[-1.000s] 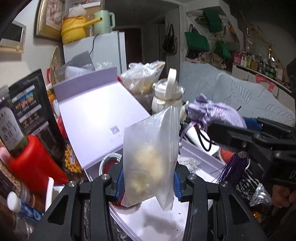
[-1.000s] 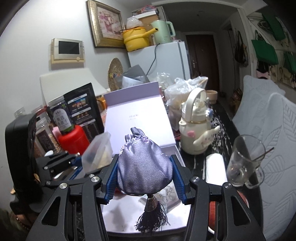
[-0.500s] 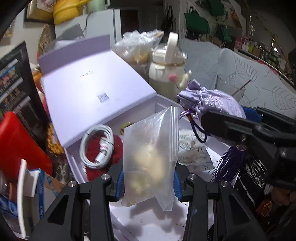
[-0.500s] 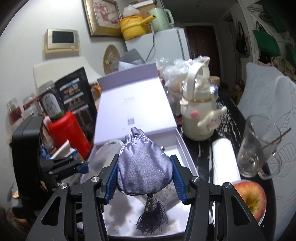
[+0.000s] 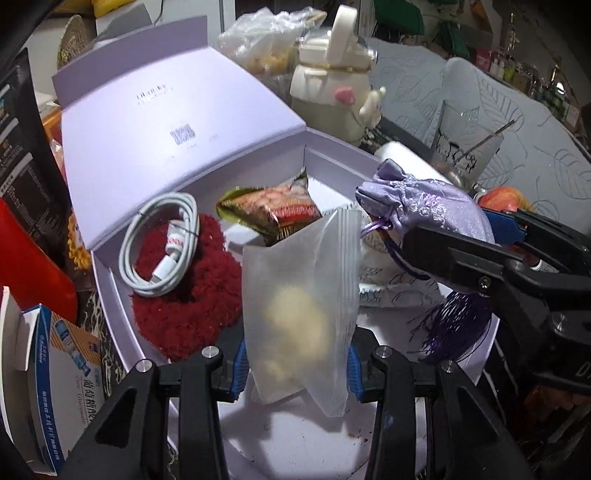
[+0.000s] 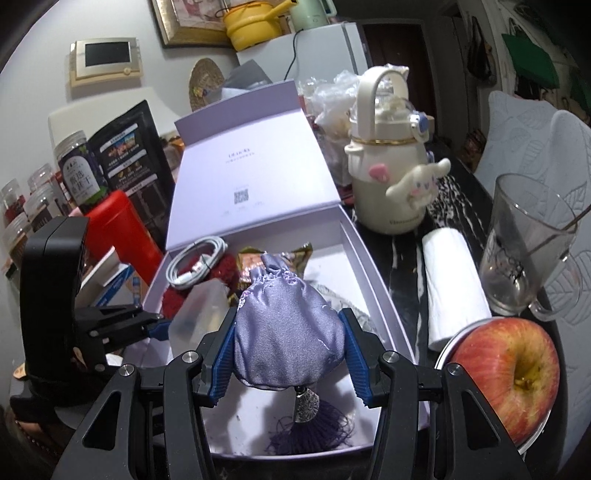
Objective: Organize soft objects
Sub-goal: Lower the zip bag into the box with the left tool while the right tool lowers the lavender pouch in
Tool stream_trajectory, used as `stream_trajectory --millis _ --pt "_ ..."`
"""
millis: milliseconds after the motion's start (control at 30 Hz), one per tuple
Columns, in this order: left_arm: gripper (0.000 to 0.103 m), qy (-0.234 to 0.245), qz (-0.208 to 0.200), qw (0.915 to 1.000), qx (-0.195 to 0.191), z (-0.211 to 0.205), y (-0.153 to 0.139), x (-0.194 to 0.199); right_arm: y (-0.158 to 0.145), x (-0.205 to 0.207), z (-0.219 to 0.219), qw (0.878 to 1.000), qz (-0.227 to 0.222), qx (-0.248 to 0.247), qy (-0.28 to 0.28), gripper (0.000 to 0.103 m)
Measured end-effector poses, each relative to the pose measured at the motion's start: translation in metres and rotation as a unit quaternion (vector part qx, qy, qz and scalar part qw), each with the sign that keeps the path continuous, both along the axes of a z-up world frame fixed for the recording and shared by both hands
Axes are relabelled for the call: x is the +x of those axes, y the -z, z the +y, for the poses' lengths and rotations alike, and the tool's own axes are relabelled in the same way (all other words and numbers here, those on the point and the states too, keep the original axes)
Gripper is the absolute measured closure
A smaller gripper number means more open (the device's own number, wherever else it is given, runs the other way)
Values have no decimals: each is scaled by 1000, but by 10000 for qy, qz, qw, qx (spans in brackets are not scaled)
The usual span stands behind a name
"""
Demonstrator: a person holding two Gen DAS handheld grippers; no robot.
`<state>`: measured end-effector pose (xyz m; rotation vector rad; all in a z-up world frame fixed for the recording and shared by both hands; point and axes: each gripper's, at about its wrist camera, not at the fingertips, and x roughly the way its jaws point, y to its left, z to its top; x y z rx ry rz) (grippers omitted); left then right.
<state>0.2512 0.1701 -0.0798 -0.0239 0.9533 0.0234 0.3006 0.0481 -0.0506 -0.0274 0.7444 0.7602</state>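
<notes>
Right of the box: cream kettle-shaped bottle (image 6: 388, 184) at the far end, white paper roll (image 6: 452, 288) nearer, glass mug (image 6: 524, 251) right of the roll, red apple (image 6: 506, 373) nearest. Left: red canister (image 6: 118, 232), black pouch (image 6: 129, 155), jars (image 6: 79, 170). Fridge (image 6: 317, 55) far back, yellow pot (image 6: 255, 22) on top.

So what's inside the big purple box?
In the box: a white cable on a fluffy red thing, a snack packet and some patterned cloth. The held bags cover the rest.
</notes>
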Motion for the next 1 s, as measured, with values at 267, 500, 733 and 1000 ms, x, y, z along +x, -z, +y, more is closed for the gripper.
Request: stream_trajectory --millis 267,500,733,1000 --pt "62 25 428 9991 41 2 10 9 5 -1 5 9988 291 -371 -117 49" --pt "61 62 601 9980 199 -5 16 13 7 -1 7 9972 459 -550 -201 49" --pt "61 22 684 9975 184 -8 17 15 7 -1 9 9952 630 -676 -329 48" --pt "56 -104 809 9966 63 2 12 24 2 -1 8 9944 611 -825 -243 44"
